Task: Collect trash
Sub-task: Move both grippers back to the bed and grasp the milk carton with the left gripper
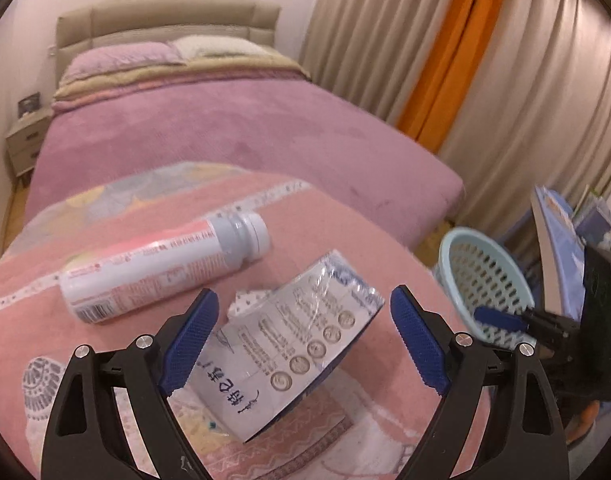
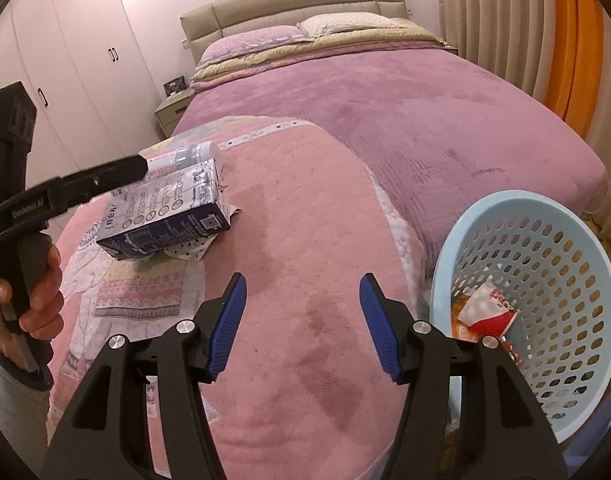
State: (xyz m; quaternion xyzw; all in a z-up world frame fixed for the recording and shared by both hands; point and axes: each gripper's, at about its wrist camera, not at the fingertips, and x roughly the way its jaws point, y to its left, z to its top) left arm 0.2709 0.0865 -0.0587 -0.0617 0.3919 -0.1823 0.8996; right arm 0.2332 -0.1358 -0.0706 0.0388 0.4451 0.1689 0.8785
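Left wrist view looks down on a pink blanket (image 1: pixel 329 216) with pale patterned patches, spread over the foot of a bed (image 1: pixel 241 128) covered in mauve plush. On the blanket lie a white bottle (image 1: pixel 161 266) on its side, cap toward the far end, and just beside it a flattened blue-and-white carton (image 1: pixel 289 344), tilted, partly resting on a scrap of dotted paper (image 1: pixel 245 302). The left gripper (image 1: pixel 301 340) hangs over the carton with its jaws spread wide on either side, pads not pressing on it. Past the bed's corner stands a light blue basket (image 1: pixel 457 252) with holed walls.

From the right wrist, the right gripper (image 2: pixel 303 326) is released and empty above bare blanket, near the basket (image 2: pixel 545 216), which holds a red-and-white wrapper (image 2: pixel 485 312). A hand (image 2: pixel 33 300) grips the left tool's handle. Beyond are a padded beige headboard (image 2: pixel 293 4), pillows (image 2: pixel 257 40), white wardrobe doors (image 2: pixel 77 56), a nightstand (image 2: pixel 169 114), and beige and orange curtains (image 2: pixel 573 48).
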